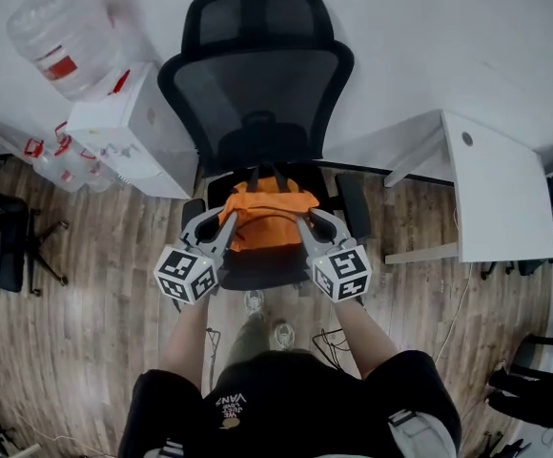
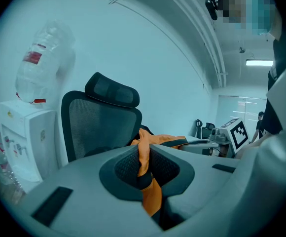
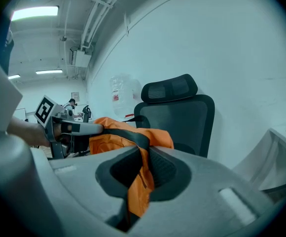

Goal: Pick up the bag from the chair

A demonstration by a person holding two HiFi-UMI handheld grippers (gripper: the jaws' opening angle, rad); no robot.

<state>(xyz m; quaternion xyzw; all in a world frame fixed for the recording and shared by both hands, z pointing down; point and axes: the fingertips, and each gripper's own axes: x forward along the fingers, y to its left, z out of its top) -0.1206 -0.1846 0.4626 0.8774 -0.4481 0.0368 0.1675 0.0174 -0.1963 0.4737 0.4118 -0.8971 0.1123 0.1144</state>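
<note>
An orange bag (image 1: 268,218) with black straps hangs between my two grippers, just above the seat of a black mesh office chair (image 1: 257,84). My left gripper (image 1: 226,221) is shut on the bag's left edge. In the left gripper view a fold of the bag's orange fabric (image 2: 144,158) is pinched between the pads. My right gripper (image 1: 306,223) is shut on the bag's right edge. The right gripper view shows orange cloth (image 3: 139,174) and a black strap (image 3: 133,136) squeezed in the jaws. Each gripper view shows the other gripper across the bag (image 3: 111,139).
A white water dispenser (image 1: 129,127) with a large bottle (image 1: 67,31) stands left of the chair, spare bottles (image 1: 62,165) beside it. A white desk (image 1: 496,189) is at the right. Another black chair (image 1: 5,246) stands at far left. Cables (image 1: 329,337) lie on the wooden floor.
</note>
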